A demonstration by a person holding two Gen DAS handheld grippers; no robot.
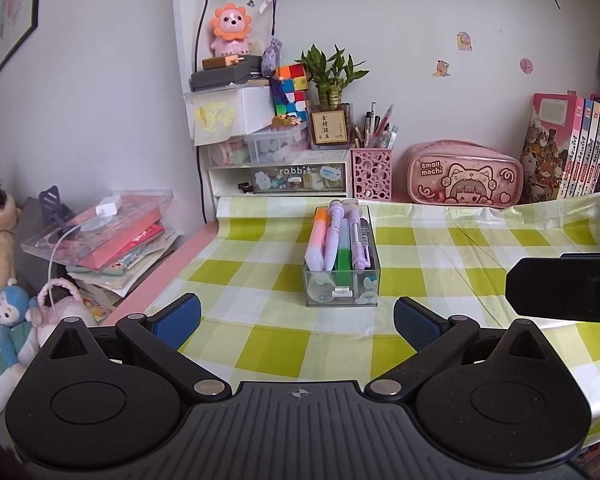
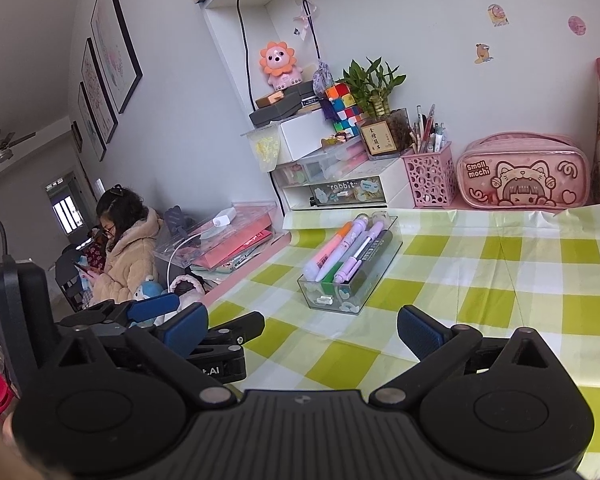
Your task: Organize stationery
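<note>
Okay, both grippers spread wide, empty; clear pen tray (image 1: 341, 280) sits dead ahead of my left gripper (image 1: 296, 322), long axis pointing away, right gripper (image 2: 302, 330) alongside.

Clear rectangular box (image 1: 342, 280) on checked cloth, markers and pens (image 1: 342, 240) lying lengthwise inside

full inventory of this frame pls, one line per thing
clear box: 1, transparent, mid-table on checked cloth
pens: about five, orange, lilac, green, dark, lying in the box
pencil case: 1, pink, back of table
pen cup: 1, pink, left of the case
drawer unit: 1, white, back left
plant: 1, green, on the drawers
books: several, pink, back right
seated person: 1, beige coat, far left
left tongs: open, empty
right tongs: open, empty
</note>
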